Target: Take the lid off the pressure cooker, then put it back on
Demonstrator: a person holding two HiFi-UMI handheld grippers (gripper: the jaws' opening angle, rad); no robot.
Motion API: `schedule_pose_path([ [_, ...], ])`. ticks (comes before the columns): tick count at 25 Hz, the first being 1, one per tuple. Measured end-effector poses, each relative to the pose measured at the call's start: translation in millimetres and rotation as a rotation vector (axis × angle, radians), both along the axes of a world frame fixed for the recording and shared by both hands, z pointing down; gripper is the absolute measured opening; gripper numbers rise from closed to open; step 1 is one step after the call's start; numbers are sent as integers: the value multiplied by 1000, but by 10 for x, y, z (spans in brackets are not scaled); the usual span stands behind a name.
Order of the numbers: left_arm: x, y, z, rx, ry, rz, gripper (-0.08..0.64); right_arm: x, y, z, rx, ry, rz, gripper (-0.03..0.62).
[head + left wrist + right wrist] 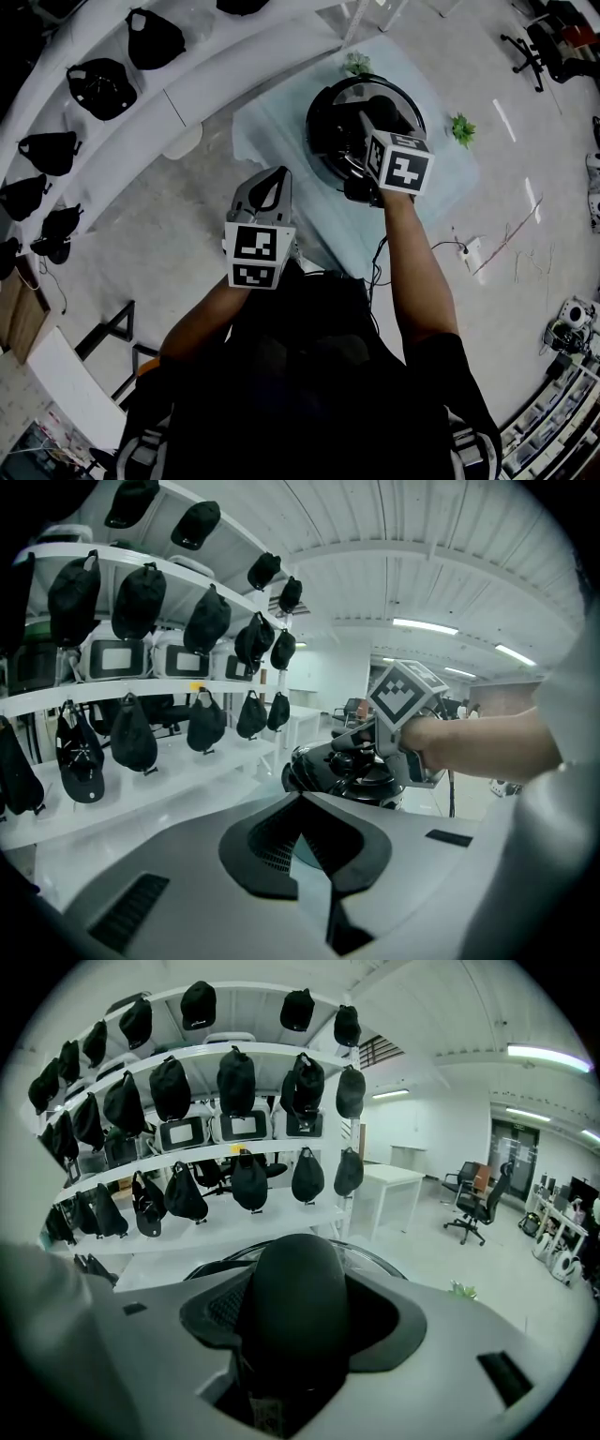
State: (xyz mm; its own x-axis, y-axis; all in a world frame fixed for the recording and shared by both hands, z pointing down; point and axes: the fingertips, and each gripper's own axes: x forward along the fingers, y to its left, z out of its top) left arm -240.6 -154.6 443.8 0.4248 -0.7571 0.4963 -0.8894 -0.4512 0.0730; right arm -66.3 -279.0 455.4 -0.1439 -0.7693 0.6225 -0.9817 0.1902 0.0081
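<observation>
The handle [291, 1321] blocks most of the lid [375, 1260] behind it. The right gripper [367, 127] covers the lid's middle.

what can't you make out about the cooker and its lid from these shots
- How the dark shiny lid sits on the black pressure cooker: in the head view, the right gripper and marker cube cover the middle. In the right gripper view, the rounded black lid handle clamped in its jaws blocks it.
- Cooker's base: left gripper view, cut off by shut left gripper.
- Green tuft on the pale table: head view, too small to identify.
</observation>
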Motion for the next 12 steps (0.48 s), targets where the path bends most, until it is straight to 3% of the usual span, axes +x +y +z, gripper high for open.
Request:
schedule_pose_path([
  [12, -44, 94, -27, 5, 13, -14, 8, 57, -8, -7, 17, 30, 191, 288],
])
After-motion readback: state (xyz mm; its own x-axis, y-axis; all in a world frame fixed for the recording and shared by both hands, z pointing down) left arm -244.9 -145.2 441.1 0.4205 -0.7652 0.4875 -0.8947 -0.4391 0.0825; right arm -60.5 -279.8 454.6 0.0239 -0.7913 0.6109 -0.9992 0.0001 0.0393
